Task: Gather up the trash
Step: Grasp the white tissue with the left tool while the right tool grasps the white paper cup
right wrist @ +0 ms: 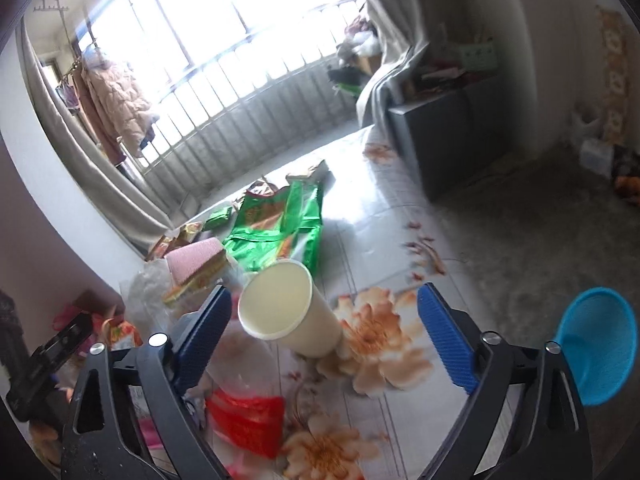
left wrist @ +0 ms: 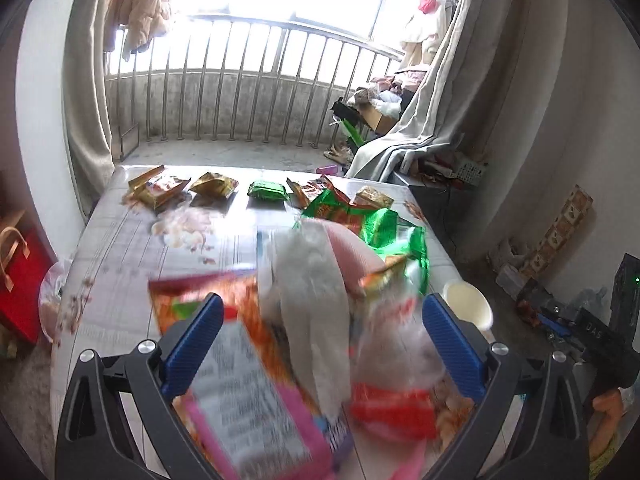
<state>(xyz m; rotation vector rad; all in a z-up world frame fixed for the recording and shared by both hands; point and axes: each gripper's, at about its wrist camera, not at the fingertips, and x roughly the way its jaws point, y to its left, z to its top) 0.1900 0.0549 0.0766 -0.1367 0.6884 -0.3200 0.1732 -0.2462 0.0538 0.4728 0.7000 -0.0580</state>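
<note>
Right wrist shows one paper cup [right wrist: 288, 312] and one blue funnel [right wrist: 596, 344].

A lived-in home — a room opening onto an enclosed balcony. Beige curtains [left wrist: 86, 92] frame the opening, and behind them a metal railing [left wrist: 256, 76] runs under a bright window. A quilted peach coat [left wrist: 142, 4] hangs to dry by the glass, with more clothes [left wrist: 424, 28] hanging at the far right. Cardboard boxes and bundled household clutter [left wrist: 380, 100] pile up in the balcony corner. The counter [right wrist: 360, 216] wears a flower-printed plastic cloth and is strewn with snack wrappers [left wrist: 160, 186] — gold, green and red. A red gift bag [left wrist: 20, 280] sits on the worn concrete floor [right wrist: 520, 220], beside plain plastered walls.
</note>
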